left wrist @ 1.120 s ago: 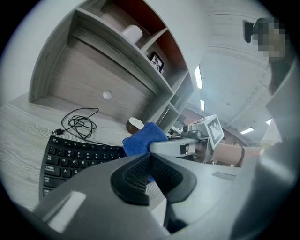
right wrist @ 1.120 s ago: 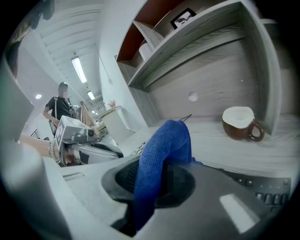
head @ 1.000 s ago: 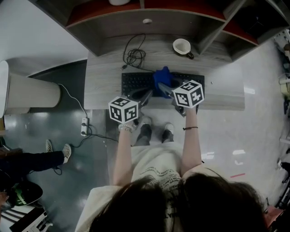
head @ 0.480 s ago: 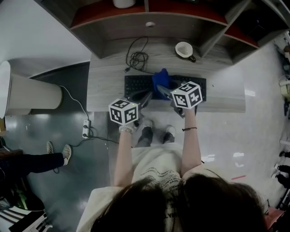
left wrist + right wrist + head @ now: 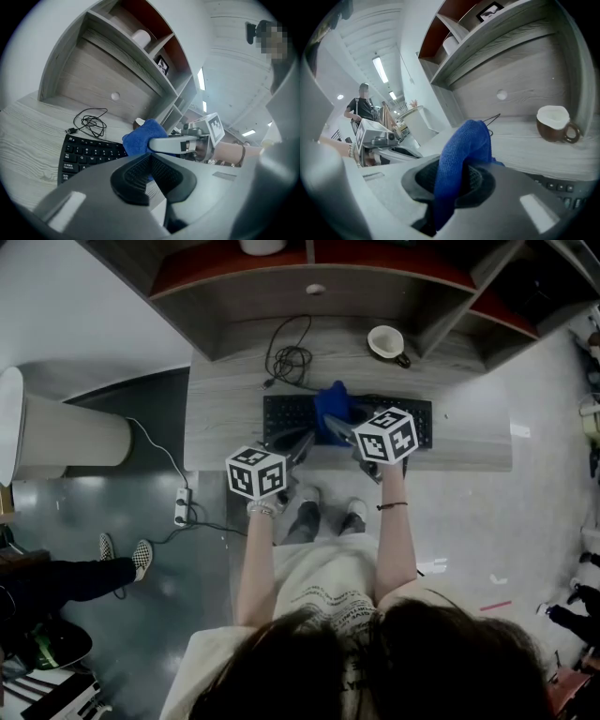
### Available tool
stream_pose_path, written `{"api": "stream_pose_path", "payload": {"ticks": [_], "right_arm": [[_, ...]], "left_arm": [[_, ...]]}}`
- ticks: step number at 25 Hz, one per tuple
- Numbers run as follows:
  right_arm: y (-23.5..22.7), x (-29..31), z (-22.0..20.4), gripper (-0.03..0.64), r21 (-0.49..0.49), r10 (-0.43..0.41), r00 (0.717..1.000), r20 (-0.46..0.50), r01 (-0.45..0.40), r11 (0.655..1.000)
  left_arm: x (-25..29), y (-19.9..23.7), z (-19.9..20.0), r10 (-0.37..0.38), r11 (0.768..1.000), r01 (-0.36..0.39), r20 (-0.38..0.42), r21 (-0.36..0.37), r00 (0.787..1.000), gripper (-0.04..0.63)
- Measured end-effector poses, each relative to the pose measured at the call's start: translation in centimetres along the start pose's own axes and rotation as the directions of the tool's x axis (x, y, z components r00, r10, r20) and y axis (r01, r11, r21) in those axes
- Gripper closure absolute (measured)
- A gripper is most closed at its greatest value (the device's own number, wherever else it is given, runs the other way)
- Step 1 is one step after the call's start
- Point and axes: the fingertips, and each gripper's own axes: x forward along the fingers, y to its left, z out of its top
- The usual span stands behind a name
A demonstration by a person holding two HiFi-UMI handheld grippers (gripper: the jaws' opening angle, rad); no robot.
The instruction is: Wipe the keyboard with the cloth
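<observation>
A black keyboard [image 5: 403, 420] lies on the grey wooden desk [image 5: 225, 409]. My right gripper [image 5: 339, 427] is shut on a blue cloth [image 5: 333, 405], which stands bunched up over the keyboard's middle. In the right gripper view the cloth [image 5: 465, 149] hangs out of the shut jaws [image 5: 457, 180]. My left gripper [image 5: 298, 442] hovers at the keyboard's front left, just left of the cloth, jaws together with nothing in them. The left gripper view shows its pads [image 5: 151, 161] meeting, with keyboard [image 5: 86, 157] and cloth [image 5: 143, 137] beyond.
A coiled black cable [image 5: 286, 357] lies behind the keyboard. A white and brown mug [image 5: 386, 341] stands at the back right under the shelf unit [image 5: 309, 277]. The desk's front edge runs just below the grippers. A power strip [image 5: 182, 507] lies on the floor at left.
The right gripper and cloth have slid slightly leftward along the keyboard. The left gripper has hardly moved.
</observation>
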Motion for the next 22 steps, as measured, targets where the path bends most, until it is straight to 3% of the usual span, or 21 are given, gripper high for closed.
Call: {"api": "stream_pose_path", "payload": {"ticks": [22], "right_arm": [[2.1,3.4,0.9,0.558,0.001,0.019,1.0,0.008,-0.019,1.0]], "left_arm": [[-2.6,2.8,-0.1,0.008,1.0,-0.008,-0.006,-0.011,1.0,0.591]]}}
